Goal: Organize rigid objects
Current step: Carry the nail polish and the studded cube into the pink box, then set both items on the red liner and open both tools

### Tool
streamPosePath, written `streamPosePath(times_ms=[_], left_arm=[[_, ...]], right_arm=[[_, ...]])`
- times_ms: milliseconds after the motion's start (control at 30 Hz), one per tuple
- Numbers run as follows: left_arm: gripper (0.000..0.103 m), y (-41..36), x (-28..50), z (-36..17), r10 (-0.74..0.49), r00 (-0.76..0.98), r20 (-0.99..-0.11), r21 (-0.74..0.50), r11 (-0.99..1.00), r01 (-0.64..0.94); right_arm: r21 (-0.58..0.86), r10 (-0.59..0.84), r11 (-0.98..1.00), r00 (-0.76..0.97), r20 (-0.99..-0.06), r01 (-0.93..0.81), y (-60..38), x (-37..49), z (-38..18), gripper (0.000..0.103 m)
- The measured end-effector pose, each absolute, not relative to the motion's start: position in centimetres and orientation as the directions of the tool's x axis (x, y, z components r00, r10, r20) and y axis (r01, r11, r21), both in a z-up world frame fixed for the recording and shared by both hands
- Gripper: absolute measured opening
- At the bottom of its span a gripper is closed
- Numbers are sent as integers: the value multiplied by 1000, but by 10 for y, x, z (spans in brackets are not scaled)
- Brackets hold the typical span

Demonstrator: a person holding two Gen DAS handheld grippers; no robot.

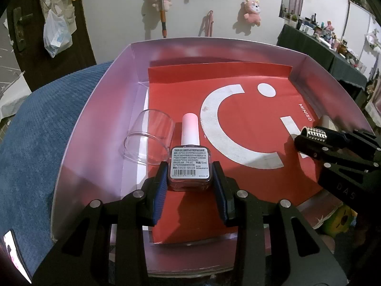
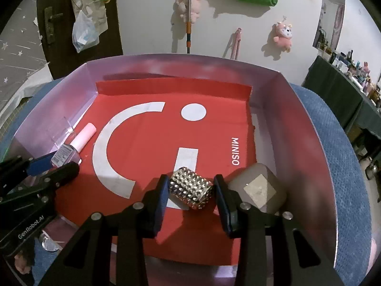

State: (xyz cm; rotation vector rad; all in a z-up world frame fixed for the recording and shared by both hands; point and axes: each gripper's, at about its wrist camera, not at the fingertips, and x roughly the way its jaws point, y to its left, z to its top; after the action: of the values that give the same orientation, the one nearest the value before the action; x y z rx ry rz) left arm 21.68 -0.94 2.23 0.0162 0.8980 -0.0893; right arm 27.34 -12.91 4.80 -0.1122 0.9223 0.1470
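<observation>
My left gripper (image 1: 189, 175) is shut on a nail polish bottle (image 1: 189, 166) with a pink cap and a barcode label, low over the red paper in a shallow box (image 1: 100, 109). A clear plastic cup (image 1: 148, 140) lies on its side just left of the bottle. My right gripper (image 2: 190, 190) is shut on a studded gold cylinder (image 2: 191, 191) over the red paper near the box's right side. In the right wrist view the left gripper (image 2: 64, 160) and the bottle (image 2: 69, 151) show at the left. In the left wrist view the right gripper (image 1: 309, 140) shows at the right.
A grey cube with a gold face (image 2: 258, 188) sits in the box just right of my right gripper. The red MINISO paper (image 2: 147, 138) lines the box floor. The box rests on a blue cushion (image 1: 35, 143). A cluttered dark table (image 1: 328, 47) stands at the far right.
</observation>
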Motion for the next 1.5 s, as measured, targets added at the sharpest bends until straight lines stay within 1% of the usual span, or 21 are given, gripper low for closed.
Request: streamPosePath(times_ms=[867,1067,1100,1133,1167,1200,1300,1433,1500], left_arm=[[35,-6,217,27,-93,614,-784,-52,995,84],[36,-10,210,35,-64,649,-758,-16,997,80],[36,-11,209,36,-62,655,-753,-11,997,82],[42,-11,208,37,-63,659,-750,-9,996,85],[49,-12,208,38,-64,662,-746,-8,996,87],[52,-12,207,40,-66,667,-742,-7,996,90],[53,-14,203,44,-65,682,-729,1,995,96],[61,-16,197,50,-59,699,-713,16,995,101],[67,-18,193,53,-60,709,-703,21,994,105]], right_arm=[[19,117,985,581,-805,-173,-133,277,48,41],[29,124,985,578,-806,-171,-134,277,50,45],[30,125,985,580,-805,-170,-134,276,50,47],[32,125,985,581,-804,-169,-135,275,51,48],[34,126,986,584,-802,-166,-135,274,52,51],[38,129,985,585,-800,-166,-136,274,53,52],[41,135,985,592,-794,-168,-135,271,56,54],[48,144,984,604,-784,-172,-135,265,61,57],[50,147,984,614,-776,-173,-136,261,65,63]])
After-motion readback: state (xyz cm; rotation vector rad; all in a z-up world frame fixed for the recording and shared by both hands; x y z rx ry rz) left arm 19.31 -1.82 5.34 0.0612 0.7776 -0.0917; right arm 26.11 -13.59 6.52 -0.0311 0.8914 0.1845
